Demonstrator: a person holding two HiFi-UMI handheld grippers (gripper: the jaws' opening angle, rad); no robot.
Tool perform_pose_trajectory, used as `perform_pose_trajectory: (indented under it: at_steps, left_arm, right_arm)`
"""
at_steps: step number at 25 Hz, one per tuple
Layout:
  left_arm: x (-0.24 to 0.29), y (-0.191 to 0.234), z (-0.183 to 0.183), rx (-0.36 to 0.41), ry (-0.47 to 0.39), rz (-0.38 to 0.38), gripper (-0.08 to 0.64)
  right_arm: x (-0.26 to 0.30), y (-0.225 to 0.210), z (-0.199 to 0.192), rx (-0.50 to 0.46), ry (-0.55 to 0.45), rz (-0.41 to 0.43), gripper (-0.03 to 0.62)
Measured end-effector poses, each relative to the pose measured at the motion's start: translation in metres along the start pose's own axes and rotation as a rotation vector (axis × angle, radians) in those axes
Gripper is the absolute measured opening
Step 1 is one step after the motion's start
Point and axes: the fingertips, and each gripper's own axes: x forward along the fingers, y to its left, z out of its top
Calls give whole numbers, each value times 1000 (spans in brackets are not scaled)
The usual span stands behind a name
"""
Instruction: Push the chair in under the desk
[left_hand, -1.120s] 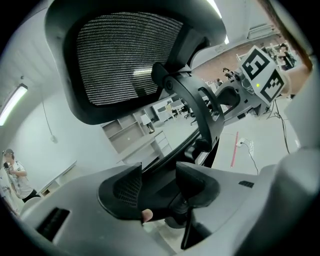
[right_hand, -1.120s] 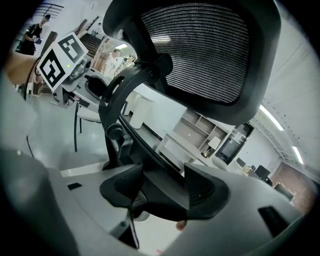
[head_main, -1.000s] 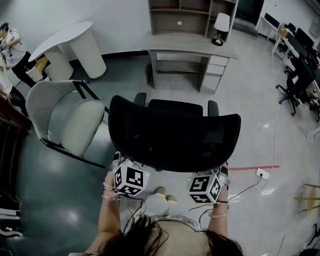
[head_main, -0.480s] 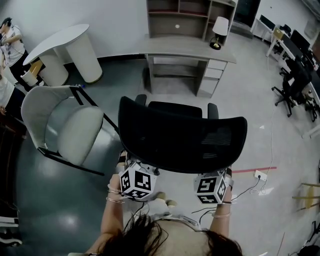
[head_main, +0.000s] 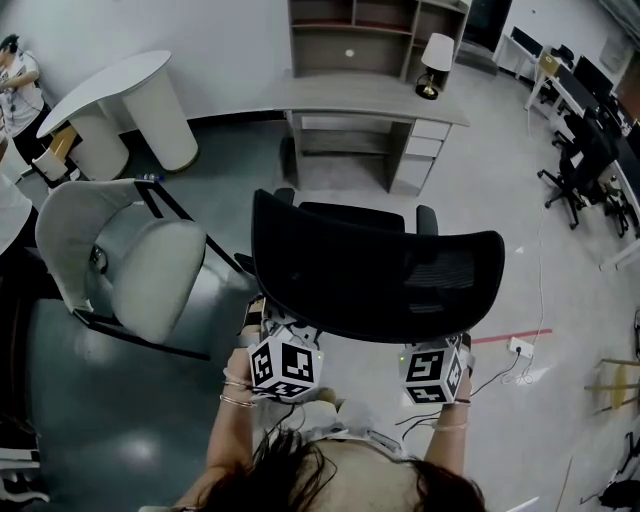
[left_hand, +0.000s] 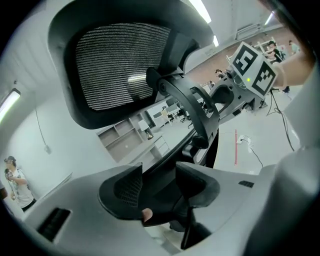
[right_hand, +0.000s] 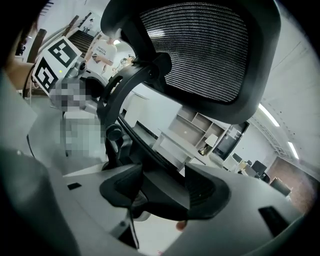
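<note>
A black mesh-backed office chair (head_main: 375, 275) stands in the middle of the floor, its seat facing the far side, where a grey desk (head_main: 350, 97) stands against the wall. The chair is well apart from the desk and roughly in line with the open knee space, left of the drawers (head_main: 412, 160). A table lamp (head_main: 436, 62) sits on the desk's right end. The left gripper (left_hand: 159, 186) is clamped on the lower edge of the backrest at its near left side, the dark frame filling the gap between its jaws. The right gripper (right_hand: 164, 186) grips the same edge on the right in the same way. A white armchair (head_main: 130, 255) stands to the left of the office chair.
</note>
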Motion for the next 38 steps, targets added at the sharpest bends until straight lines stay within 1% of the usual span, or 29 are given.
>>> perform_pose_trajectory:
  at_steps: [18,30,38]
  left_arm:
    - [18,17,-1,-8,-25,-10,206]
    - [43,19,10,-7,-25,-3,206]
    - [68,16,20,44,-2,-14,206]
  right_arm:
    - [17,-2,10,6,-1,-18,245]
    - [35,-24,6,3,-5,-20,245]
    - [53,-48,-1,4,0,-17,245]
